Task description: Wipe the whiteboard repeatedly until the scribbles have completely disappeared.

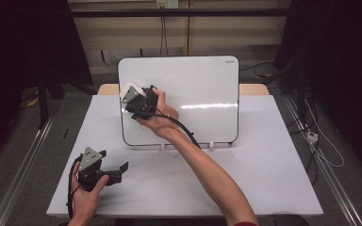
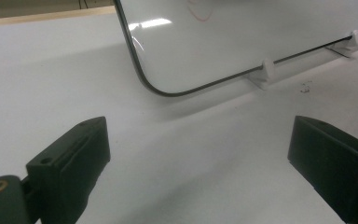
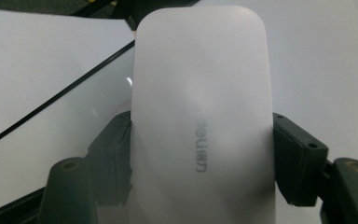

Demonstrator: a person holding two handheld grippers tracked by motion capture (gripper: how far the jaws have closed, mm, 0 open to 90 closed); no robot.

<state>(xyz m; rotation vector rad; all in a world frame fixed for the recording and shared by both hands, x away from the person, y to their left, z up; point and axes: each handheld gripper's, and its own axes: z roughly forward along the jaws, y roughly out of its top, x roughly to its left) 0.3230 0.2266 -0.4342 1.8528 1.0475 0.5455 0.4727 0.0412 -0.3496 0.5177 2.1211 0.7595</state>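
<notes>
A white-board (image 1: 193, 99) with a black rim stands upright on small white feet (image 1: 212, 145) at the middle of the white table (image 1: 264, 179). My right gripper (image 1: 131, 96) is up at the board's upper left corner, shut on a white eraser (image 1: 126, 88). In the right gripper view the eraser (image 3: 203, 116) sits between both black pads (image 3: 298, 158), its grey lettering facing the camera, with the board's glossy face (image 3: 51, 149) behind it. My left gripper (image 1: 115, 160) rests at the table's front left, jaws open and empty. From the left gripper (image 2: 200, 154) I see the board's lower corner (image 2: 242, 37) and a faint red mark (image 2: 200, 10).
Bare white tabletop lies in front of the board and to its right. Cables trail from both grippers. Dark stands and floor cables (image 1: 320, 141) flank the table, and a pale wall is behind it.
</notes>
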